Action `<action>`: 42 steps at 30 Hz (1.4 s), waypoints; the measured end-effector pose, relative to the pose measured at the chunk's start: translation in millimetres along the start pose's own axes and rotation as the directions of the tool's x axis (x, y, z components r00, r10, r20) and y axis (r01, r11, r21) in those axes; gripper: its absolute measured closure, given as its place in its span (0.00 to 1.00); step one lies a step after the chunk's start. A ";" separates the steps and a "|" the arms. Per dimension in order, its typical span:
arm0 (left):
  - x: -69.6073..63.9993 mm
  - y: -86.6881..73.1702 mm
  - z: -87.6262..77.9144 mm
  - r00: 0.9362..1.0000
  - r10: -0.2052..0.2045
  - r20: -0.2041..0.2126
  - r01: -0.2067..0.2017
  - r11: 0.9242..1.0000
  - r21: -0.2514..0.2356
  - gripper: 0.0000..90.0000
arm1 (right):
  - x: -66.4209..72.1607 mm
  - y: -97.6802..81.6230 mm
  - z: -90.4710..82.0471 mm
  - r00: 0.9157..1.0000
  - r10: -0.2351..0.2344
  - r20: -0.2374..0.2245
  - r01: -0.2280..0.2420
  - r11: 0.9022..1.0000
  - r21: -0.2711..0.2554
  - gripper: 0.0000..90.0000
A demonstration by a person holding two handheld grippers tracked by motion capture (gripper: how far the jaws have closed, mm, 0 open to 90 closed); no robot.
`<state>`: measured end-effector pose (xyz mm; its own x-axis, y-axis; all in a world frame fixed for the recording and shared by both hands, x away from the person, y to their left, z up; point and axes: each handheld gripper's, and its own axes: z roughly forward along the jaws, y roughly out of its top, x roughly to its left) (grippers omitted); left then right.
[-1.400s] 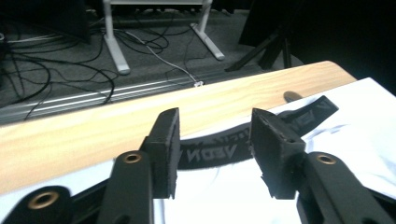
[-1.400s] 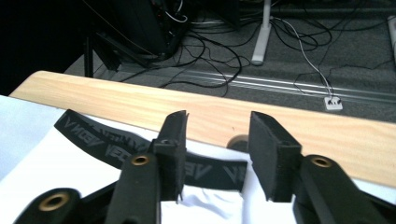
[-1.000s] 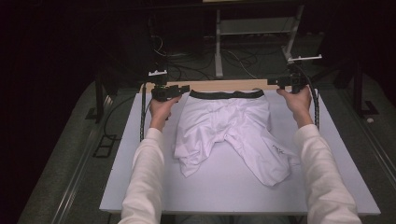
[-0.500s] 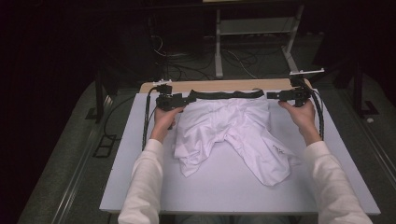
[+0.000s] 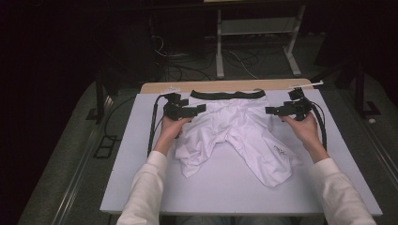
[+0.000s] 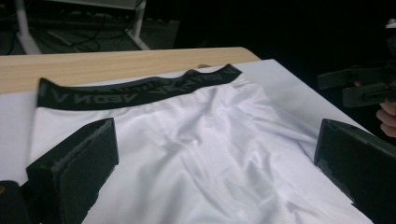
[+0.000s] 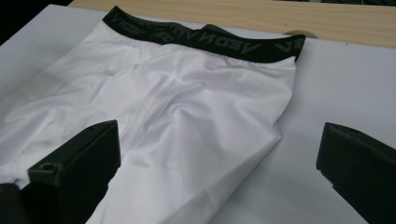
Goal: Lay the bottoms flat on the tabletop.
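A pair of white stretch-fabric shorts with a black elastic waistband (image 5: pixel 228 126) lies spread on the white bench (image 5: pixel 141 164), the waistband (image 5: pixel 227 94) stretched straight along the far edge next to a strip of bare wood, the two legs trailing toward the person and still rumpled, the left one bunched and folded on itself. The left hand-held gripper (image 5: pixel 197 109) hovers at the garment's left hip just below the waistband, and the right hand-held gripper (image 5: pixel 271 110) hovers at the right hip; both point inward toward each other. Their jaws have just been opening and now stand wide and released, with no cloth pinched: in the left gripper view and the right gripper view the black pads sit apart over the fabric, which lies flat beneath them. The step in hand looks like the letting-go after the waistband has been laid out, part of flattening the shorts for folding. The next move probably calls for bringing the grippers down toward the leg hems, closing on the bunched left leg and the angled right leg, and drawing each one straight and smooth. The thin fabric could drag and wrinkle again if a jaw catches more than one layer.
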<state>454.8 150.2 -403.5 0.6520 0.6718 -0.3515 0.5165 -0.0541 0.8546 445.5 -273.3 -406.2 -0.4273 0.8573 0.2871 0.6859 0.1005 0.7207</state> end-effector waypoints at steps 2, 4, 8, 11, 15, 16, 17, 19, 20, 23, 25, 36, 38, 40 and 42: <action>-5.8 -2.6 -0.4 1.000 0.016 0.013 -0.016 1.000 0.005 0.00 | 1.9 -5.5 -4.3 1.000 -0.004 -0.008 0.004 1.000 0.002 0.00; -14.0 -5.3 -0.8 0.999 0.046 0.024 -0.046 0.999 0.016 0.00 | 3.3 -11.7 -8.3 1.000 -0.008 -0.017 0.008 1.000 -0.003 0.00; -28.3 -11.0 -1.0 0.995 0.074 0.061 -0.074 0.997 0.009 0.00 | 5.6 -25.3 -13.7 1.000 -0.012 -0.027 0.012 1.000 0.000 0.00; -37.6 -15.1 0.7 0.992 0.097 0.075 -0.098 0.995 0.012 0.00 | 6.7 -32.7 -16.2 0.999 -0.033 -0.009 0.033 0.999 0.013 0.00; -50.0 -17.9 2.1 0.987 0.132 0.094 -0.136 0.990 0.031 0.00 | 5.4 -42.4 -21.1 1.000 -0.027 0.007 0.027 0.999 0.033 0.00; -53.2 -19.0 2.2 0.985 0.137 0.101 -0.141 0.989 0.035 0.00 | 4.9 -44.1 -22.7 1.000 -0.023 0.005 0.023 0.999 0.033 0.00; -55.7 -20.1 2.4 0.985 0.140 0.104 -0.145 0.989 0.037 0.00 | 4.0 -47.2 -25.9 1.000 -0.019 0.005 0.019 0.999 0.032 0.00; -59.2 -22.0 2.5 0.983 0.145 0.109 -0.151 0.988 0.043 0.00 | 2.9 -52.0 -32.1 1.000 -0.005 0.001 0.005 1.000 0.028 0.00; -61.5 -23.5 3.0 0.983 0.146 0.113 -0.153 0.987 0.049 0.00 | 2.6 -53.9 -34.4 1.000 -0.001 0.000 0.001 1.000 0.025 0.00; -66.4 -27.4 3.4 0.980 0.152 0.125 -0.160 0.985 0.057 0.00 | 2.6 -62.5 -45.0 1.000 0.014 0.001 -0.014 1.000 0.023 0.00; -69.8 -29.1 3.7 0.978 0.159 0.132 -0.167 0.984 0.059 0.00 | 2.6 -67.4 -50.8 1.000 0.020 0.000 -0.020 1.000 0.022 0.00; -89.0 -36.6 10.1 0.966 0.187 0.180 -0.204 0.976 0.081 0.00 | -4.5 -90.6 -72.1 0.998 0.062 0.014 -0.062 0.998 0.033 0.01; -92.7 -37.8 11.4 0.963 0.192 0.188 -0.211 0.974 0.084 0.00 | -6.0 -94.0 -74.9 0.998 0.068 0.011 -0.069 0.997 0.035 0.04; -96.3 -38.9 12.7 0.960 0.197 0.197 -0.217 0.972 0.087 0.00 | -7.8 -98.2 -78.6 0.997 0.080 0.006 -0.081 0.996 0.035 0.04; -99.5 -40.3 14.3 0.957 0.200 0.208 -0.223 0.971 0.090 0.00 | -9.2 -101.8 -81.0 0.996 0.086 0.006 -0.086 0.996 0.036 0.05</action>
<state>377.0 74.9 -408.4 0.8433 0.4784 -0.2450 0.4062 -0.2689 0.8733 331.8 -332.3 -431.1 -0.3633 0.8656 0.3446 0.7412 0.0444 0.6698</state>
